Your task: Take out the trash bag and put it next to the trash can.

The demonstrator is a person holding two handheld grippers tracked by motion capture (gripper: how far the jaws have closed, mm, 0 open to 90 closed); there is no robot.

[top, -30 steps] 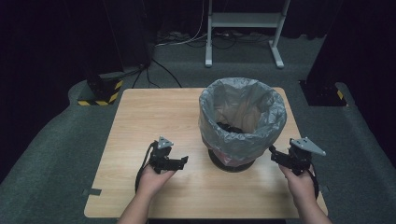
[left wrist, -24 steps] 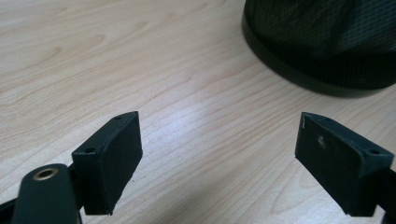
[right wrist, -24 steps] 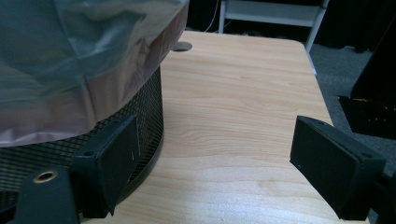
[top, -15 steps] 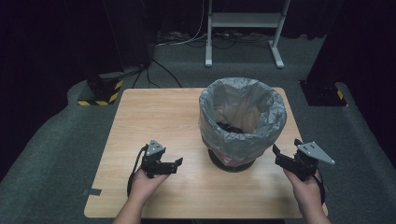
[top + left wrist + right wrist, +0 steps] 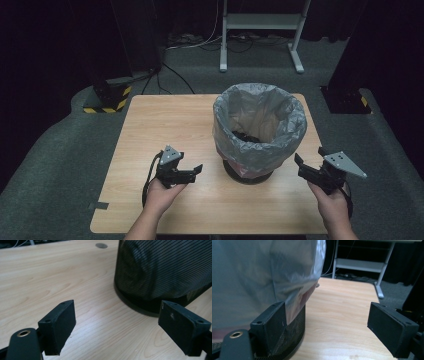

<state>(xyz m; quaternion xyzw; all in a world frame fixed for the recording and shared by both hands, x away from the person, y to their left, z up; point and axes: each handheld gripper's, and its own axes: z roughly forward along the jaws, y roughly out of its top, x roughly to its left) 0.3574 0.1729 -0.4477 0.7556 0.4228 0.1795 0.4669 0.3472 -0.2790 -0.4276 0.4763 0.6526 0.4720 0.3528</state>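
Both hands at the near edge of the table, one gripper each. Left gripper sits over the near-left part of the wood top, jaws spread wide with nothing between them, pointed right toward the base of the bin; left gripper view confirms it, bare wood grain between the two black jaws and the mesh wall of the waste bin just ahead and to the right, not touching. Left hand wraps the body from below, cable looping off its left side. Right gripper is near the right edge of the table, grey three-cornered plate on top, jaws also wide apart and gripping nothing, aimed left at the bin. In the right gripper view the near jaw overlaps the bin's lower wall and the hanging hem of the bag; cannot tell if it touches. Right hand holds it from below. The waste bin, black mesh, stands upright on the right-centre of the table, between the two grippers and slightly farther back. Grey plastic liner is folded over its rim and hangs partway down the outside, mesh base showing under it. Something dark lies in the bottom of the bag, too dim to identify. Beyond the table: grey carpet, a white metal stand, cables on the floor, a black-and-yellow striped base at far left.
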